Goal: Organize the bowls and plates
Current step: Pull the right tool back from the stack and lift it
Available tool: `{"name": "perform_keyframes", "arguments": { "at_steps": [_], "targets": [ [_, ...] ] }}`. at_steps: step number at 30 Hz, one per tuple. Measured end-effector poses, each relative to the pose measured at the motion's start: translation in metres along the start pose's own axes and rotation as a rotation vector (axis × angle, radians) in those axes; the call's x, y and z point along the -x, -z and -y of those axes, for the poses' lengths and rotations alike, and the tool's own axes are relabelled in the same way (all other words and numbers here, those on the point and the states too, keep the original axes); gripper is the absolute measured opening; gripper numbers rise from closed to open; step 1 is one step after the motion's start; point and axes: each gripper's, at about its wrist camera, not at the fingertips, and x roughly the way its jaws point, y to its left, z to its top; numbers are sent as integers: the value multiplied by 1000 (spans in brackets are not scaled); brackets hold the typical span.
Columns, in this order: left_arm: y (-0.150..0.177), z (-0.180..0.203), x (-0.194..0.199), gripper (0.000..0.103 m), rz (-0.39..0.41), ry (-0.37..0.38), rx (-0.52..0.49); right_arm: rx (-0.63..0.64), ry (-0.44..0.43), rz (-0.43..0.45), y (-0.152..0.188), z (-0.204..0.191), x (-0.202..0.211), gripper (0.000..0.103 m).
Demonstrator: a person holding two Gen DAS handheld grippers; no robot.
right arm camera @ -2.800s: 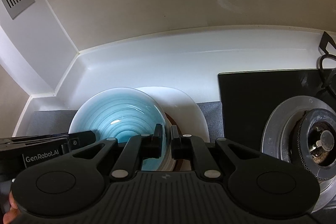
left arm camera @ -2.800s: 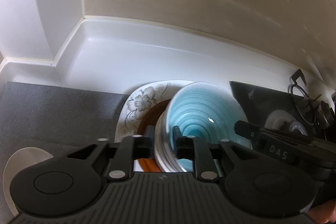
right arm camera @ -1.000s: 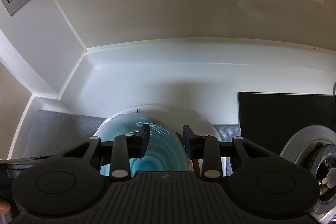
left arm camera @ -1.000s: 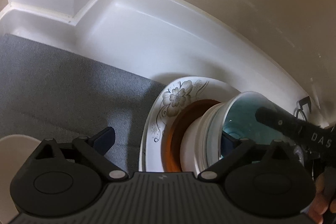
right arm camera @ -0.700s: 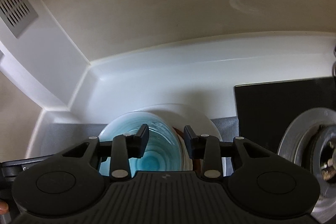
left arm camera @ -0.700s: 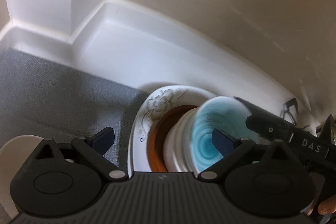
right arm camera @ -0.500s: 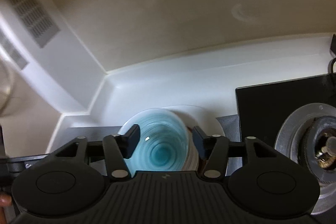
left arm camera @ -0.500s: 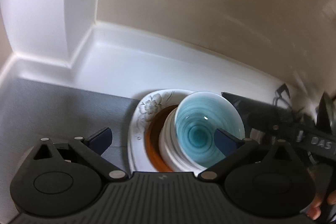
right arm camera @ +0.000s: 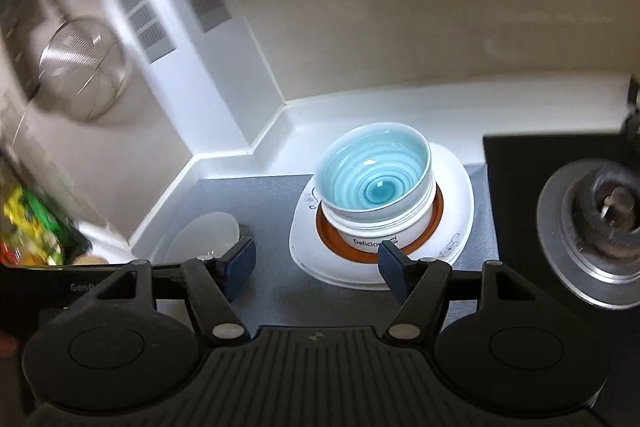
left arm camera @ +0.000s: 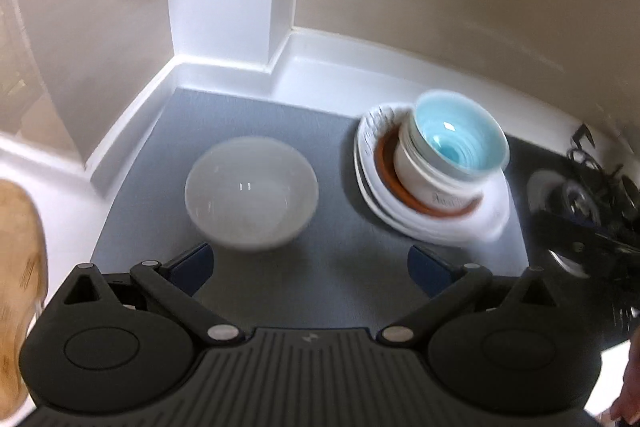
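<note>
On the grey mat (left arm camera: 280,123) that covers the counter sits one neat pile: a white flower plate (right arm camera: 460,211) at the bottom, an orange-brown dish (right arm camera: 326,231) on it, a white bowl w/ writing (right arm camera: 384,233) next, & the blue swirl bowl (right arm camera: 374,177) on top. That pile looks done.

Left gripper (left arm camera: 308,267) has its jaws wide, nothing between them. Right gripper (right arm camera: 316,261) has just been opening its jaws; they stand wide too, nothing held.

What's left, I think: the plain white bowl (left arm camera: 252,193) sits alone on the mat, just beside the pile, not touching it. It prob. needs to go on the stack or get its own spot.

Left view shows that lone bowl whole; right view only shows a bit of it behind the gripper finger. Right view shows the stove burner (right arm camera: 600,215) clearly & the word on the white bowl, which the left view blurs. Both show a wire strainer (right arm camera: 80,75) on the wall.
</note>
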Motion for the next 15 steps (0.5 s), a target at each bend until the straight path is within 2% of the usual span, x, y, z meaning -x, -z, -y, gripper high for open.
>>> {"name": "perform_keyframes", "arguments": {
  "at_steps": [3,7,15],
  "targets": [
    [13,9,13,103,2,-23,-32,72,-17,6,13,-12,11,70],
    [25,22,25,103,16,-60,-64,102,-68,-22,23,-19,20,70],
    [34,21,31,103,22,-94,-36,123,-74,-31,25,-20,26,70]
  ]
}}
